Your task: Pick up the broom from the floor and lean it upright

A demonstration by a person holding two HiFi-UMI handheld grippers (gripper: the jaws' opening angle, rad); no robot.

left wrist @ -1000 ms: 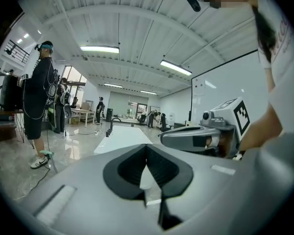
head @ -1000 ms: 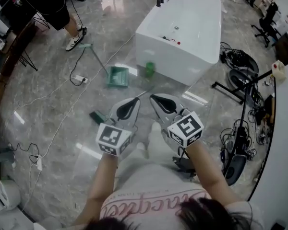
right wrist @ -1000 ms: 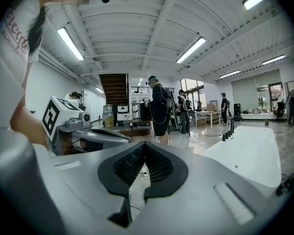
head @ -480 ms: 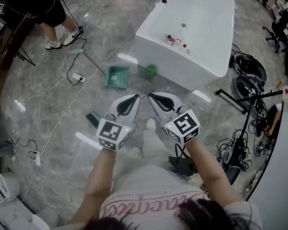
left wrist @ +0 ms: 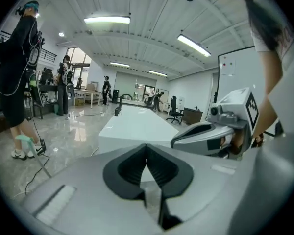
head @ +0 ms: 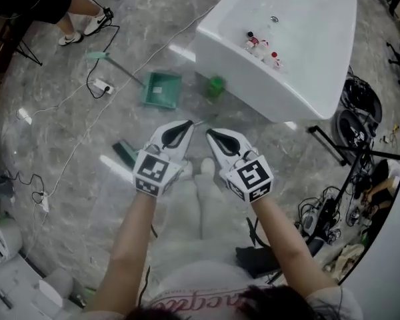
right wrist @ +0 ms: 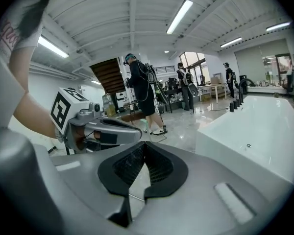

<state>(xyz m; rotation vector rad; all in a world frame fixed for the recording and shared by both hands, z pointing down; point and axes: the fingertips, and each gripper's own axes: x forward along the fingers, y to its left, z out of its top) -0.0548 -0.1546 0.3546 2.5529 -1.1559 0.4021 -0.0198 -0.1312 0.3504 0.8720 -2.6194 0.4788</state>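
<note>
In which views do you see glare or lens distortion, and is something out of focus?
Head view: light streaks glare on the glossy floor, and edges bend. Left gripper view: strong fisheye with dark corners; the left gripper's near body looks soft. Right gripper view: the same.

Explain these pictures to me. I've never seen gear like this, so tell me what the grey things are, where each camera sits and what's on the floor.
There is no robot here. A person holds a grey two-jaw tool in each hand: the left tool and the right tool. The cubes with square markers are part of the tools. The head view comes from a camera on the person's head, looking steeply down. The other two views come from cameras riding on each tool, looking along its jaws. Both tools have their jaws together and hold nothing. On the marble floor lie a broom and a green dustpan. A white bathtub stands just beyond them.
</note>
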